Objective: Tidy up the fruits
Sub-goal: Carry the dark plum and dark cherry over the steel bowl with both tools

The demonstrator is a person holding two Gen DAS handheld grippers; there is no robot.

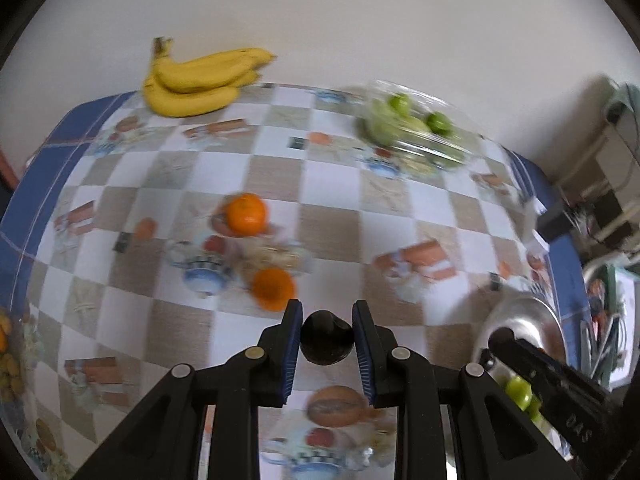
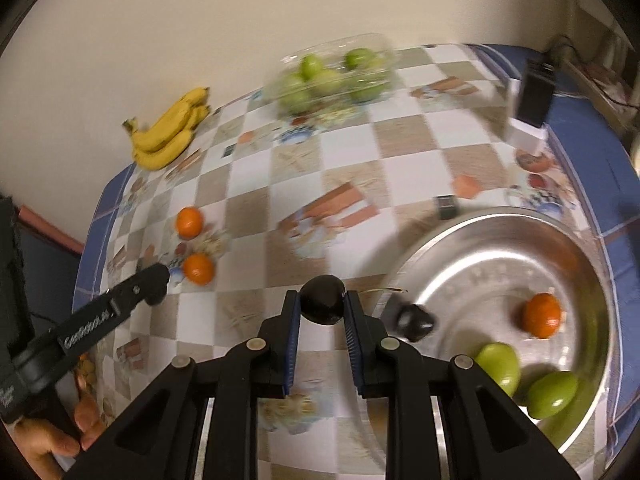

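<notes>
My left gripper (image 1: 326, 338) is shut on a dark avocado (image 1: 325, 338) above the checked tablecloth. My right gripper (image 2: 322, 306) is shut on another dark avocado (image 2: 323, 299) just left of a steel bowl (image 2: 460, 264). The bowl holds an orange (image 2: 542, 315), two green fruits (image 2: 498, 366) (image 2: 552, 394) and a dark avocado (image 2: 416, 322). Two oranges (image 1: 246, 214) (image 1: 274, 288) lie on the table ahead of the left gripper. A banana bunch (image 1: 192, 80) lies at the far edge by the wall.
A clear plastic box of green fruits (image 1: 412, 126) stands at the back right of the table. A black and white box (image 2: 530, 112) stands at the far right edge. The left gripper's body (image 2: 116, 308) shows at the left in the right wrist view.
</notes>
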